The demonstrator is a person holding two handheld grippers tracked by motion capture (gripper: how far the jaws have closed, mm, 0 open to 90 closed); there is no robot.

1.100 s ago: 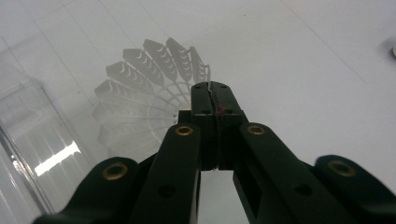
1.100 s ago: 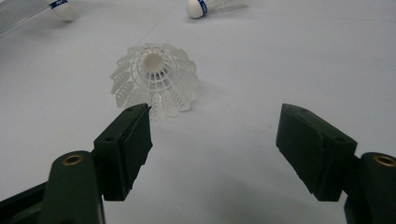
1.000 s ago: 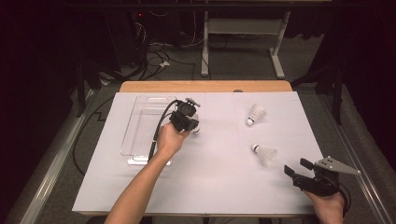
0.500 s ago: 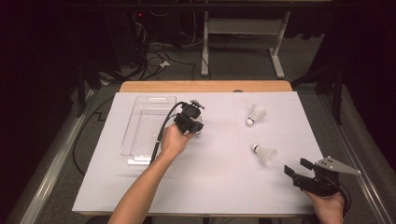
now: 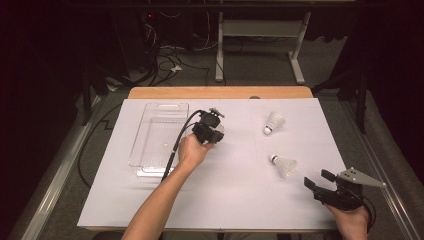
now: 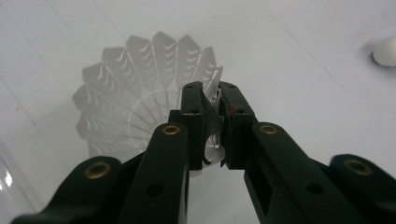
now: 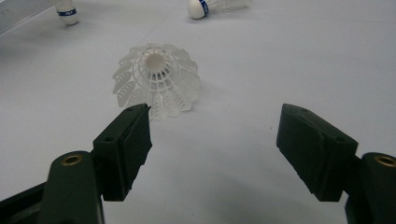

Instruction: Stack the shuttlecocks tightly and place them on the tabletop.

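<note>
Three white shuttlecocks lie on the white paper. One shuttlecock [image 5: 220,129] [image 6: 140,93] lies at my left gripper [image 5: 216,135] [image 6: 210,91], just right of the clear tray [image 5: 159,131]. The jaws have just been opening; the skirt's edge stands in the narrow gap between them, and the pads no longer press on it. My right gripper [image 5: 316,178] [image 7: 215,126] rests wide open at the table's near right. A second shuttlecock [image 5: 284,164] [image 7: 156,79] lies a little beyond its tips, skirt toward it. The third shuttlecock [image 5: 274,121] [image 7: 217,5] lies farther back.
The clear tray is a shallow rectangular one on the left half of the paper. The left gripper's black cable [image 5: 175,145] trails over its right rim. The wooden table edge [image 5: 220,92] runs along the back.
The left hand and its gripper have drifted slightly to the right, away from the tray. The right gripper has not moved.
</note>
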